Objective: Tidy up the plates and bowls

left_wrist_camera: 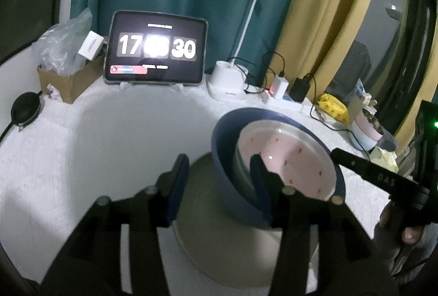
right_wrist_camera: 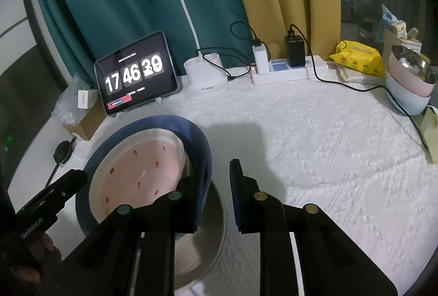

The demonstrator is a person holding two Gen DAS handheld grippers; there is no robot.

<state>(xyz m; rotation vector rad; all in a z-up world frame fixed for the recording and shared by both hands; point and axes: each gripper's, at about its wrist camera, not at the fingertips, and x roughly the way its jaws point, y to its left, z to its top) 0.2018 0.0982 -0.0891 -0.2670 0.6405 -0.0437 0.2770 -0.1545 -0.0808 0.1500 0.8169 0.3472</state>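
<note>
A blue bowl [left_wrist_camera: 232, 186] holds a pink plate with red spots [left_wrist_camera: 290, 156] and sits tilted on a large grey plate [left_wrist_camera: 219, 241] on the white cloth. My left gripper [left_wrist_camera: 219, 181] is open, its jaws straddling the bowl's left rim, one finger inside and one outside. In the right wrist view the blue bowl [right_wrist_camera: 191, 131], the pink plate [right_wrist_camera: 142, 167] and the grey plate [right_wrist_camera: 208, 241] show at lower left. My right gripper [right_wrist_camera: 219, 186] is open, straddling the bowl's right rim.
A tablet clock [right_wrist_camera: 137, 74], a desk lamp [right_wrist_camera: 205, 77] and a power strip with chargers [right_wrist_camera: 287, 69] line the back. Stacked pastel bowls [right_wrist_camera: 410, 85] and a yellow packet [right_wrist_camera: 358, 58] stand at the right. A cardboard box [left_wrist_camera: 68, 80] stands at the left.
</note>
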